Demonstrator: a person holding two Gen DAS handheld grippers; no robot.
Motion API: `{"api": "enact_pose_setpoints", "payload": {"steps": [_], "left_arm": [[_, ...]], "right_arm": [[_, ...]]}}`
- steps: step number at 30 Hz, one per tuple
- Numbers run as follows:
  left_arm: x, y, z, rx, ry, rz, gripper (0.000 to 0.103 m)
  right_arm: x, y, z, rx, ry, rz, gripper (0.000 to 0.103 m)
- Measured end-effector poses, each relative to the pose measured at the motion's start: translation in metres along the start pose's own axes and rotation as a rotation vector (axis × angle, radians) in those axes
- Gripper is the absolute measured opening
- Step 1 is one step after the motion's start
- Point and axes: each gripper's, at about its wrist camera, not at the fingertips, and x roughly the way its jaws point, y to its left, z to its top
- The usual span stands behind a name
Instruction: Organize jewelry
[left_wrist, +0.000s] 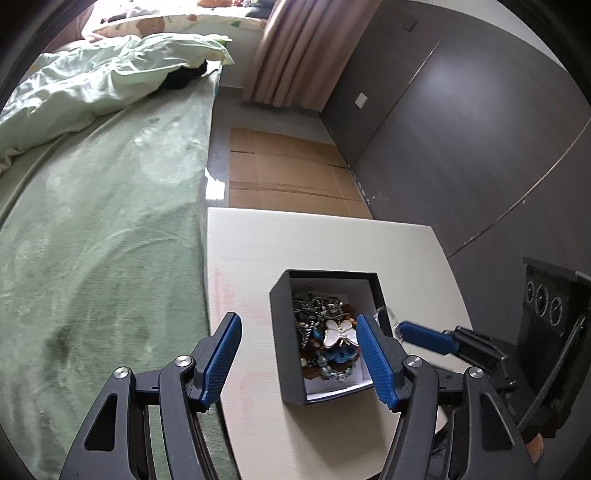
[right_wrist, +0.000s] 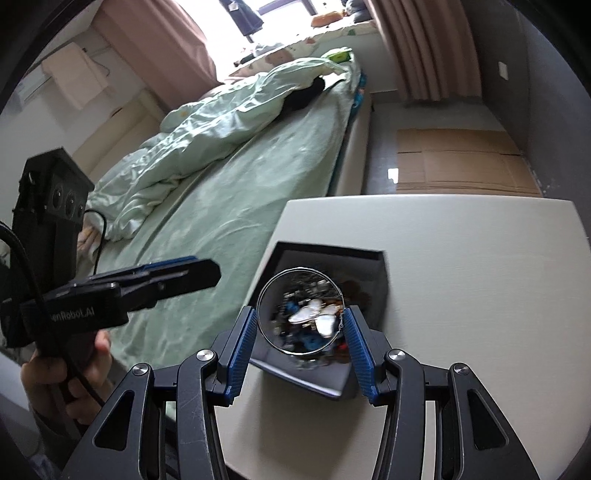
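Observation:
A black box (left_wrist: 284, 332) with a white lining stands on the white table (left_wrist: 258, 251). It holds a heap of beads, chains and a white butterfly brooch (left_wrist: 341, 332). My left gripper (left_wrist: 299, 334) is open, its right finger over the box, its left finger over bare table. In the right wrist view the box (right_wrist: 332, 254) lies just ahead. My right gripper (right_wrist: 301, 325) has its jaws wide, and a thin silver hoop (right_wrist: 301, 312) spans the gap between the pads, above the box. The butterfly brooch (right_wrist: 314, 314) shows through the hoop.
A bed with a green sheet (left_wrist: 103, 229) and crumpled duvet (left_wrist: 92, 81) lies left of the table. Flattened cardboard (left_wrist: 288, 170) lies on the floor beyond the table. A dark wall (left_wrist: 461, 129) runs along the right. The other gripper's finger (left_wrist: 424, 336) reaches in beside the box.

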Motion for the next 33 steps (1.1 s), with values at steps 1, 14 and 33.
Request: {"api": "enact_pose_setpoints", "payload": {"steps": [1,14,33], "left_arm": [[-0.001,0.001,0.0,-0.001,-0.001,0.0,0.066],[-0.01,-0.015,-0.002,0.036,-0.006,0.0,0.066],[-0.066,-0.08,-0.036,0.125,-0.175,0.091,0.101]], "right_arm": [[0.004,0.002,0.0,-0.007,0.017,-0.002,0.049],[-0.031,-0.018,0.0,0.078,-0.013,-0.074,0.062],[-0.131,-0.025,-0.028,0.143,-0.138,-0.178,0.088]]}}
